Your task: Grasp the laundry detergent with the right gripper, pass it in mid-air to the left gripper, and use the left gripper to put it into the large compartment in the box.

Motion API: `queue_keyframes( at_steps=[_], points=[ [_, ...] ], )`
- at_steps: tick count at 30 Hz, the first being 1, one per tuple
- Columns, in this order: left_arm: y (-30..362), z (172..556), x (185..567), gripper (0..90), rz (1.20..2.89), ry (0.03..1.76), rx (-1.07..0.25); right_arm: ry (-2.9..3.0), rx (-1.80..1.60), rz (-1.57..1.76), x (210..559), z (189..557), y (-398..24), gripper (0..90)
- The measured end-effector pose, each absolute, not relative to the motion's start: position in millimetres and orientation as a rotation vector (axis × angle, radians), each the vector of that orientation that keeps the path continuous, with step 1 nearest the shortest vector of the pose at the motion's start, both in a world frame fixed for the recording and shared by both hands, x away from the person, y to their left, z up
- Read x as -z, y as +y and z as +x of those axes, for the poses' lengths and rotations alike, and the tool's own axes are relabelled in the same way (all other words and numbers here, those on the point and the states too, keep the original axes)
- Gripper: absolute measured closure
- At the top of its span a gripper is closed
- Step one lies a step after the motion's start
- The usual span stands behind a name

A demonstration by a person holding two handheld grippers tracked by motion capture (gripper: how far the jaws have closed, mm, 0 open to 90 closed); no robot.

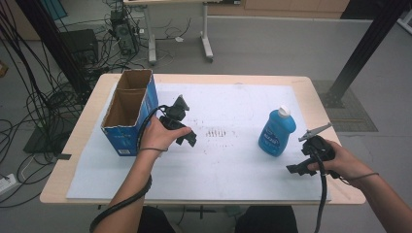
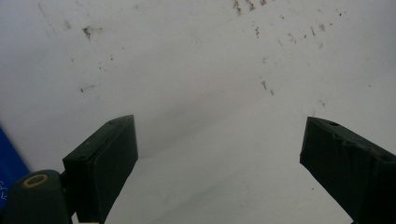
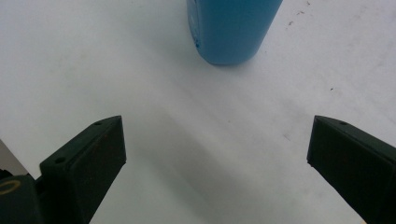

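A blue bottle with a white cap stands upright on the white mat, right of centre. An open blue cardboard box stands at the mat's left edge. My left gripper rests low over the mat just right of the box, jaws wide apart with nothing between them; in the left gripper view only stained mat lies ahead. My right gripper sits near the front right, open and empty, a little short of the bottle, which stands ahead in the right gripper view.
A patch of dark specks marks the mat's centre. The wooden table borders the mat. Beyond it are a desk frame, cables on the floor at left, and a black post at right.
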State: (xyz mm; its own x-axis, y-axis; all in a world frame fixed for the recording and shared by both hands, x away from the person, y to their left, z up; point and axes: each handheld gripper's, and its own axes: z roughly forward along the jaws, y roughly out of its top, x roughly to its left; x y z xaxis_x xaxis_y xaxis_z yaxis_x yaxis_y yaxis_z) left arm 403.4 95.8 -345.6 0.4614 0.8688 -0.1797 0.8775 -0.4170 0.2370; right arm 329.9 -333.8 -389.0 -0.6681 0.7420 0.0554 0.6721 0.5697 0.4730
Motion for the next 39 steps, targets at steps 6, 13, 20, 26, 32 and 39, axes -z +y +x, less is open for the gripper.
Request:
queue_keyframes(
  at_steps=[6, 13, 20, 26, 32, 39],
  points=[
    [95, 402, 347, 11.6, 2.419, 1.492, 0.043, 2.632, -0.73, 1.2, 393, 330, -337, 4.3],
    [95, 401, 348, 11.5, 2.422, 1.493, 0.049, 2.599, -0.785, 1.185, 396, 330, -339, 4.2],
    [96, 400, 348, 11.5, 2.419, 1.49, 0.051, 2.567, -0.851, 1.172, 397, 331, -339, 4.1],
    [96, 399, 349, 11.5, 2.416, 1.489, 0.058, 2.547, -0.884, 1.164, 401, 331, -339, 4.1],
    [96, 399, 349, 11.5, 2.419, 1.493, 0.056, 2.515, -0.965, 1.146, 402, 330, -338, 4.1],
    [95, 398, 348, 11.6, 2.422, 1.488, 0.053, 2.486, -1.029, 1.134, 404, 330, -339, 4.1]
  ],
)
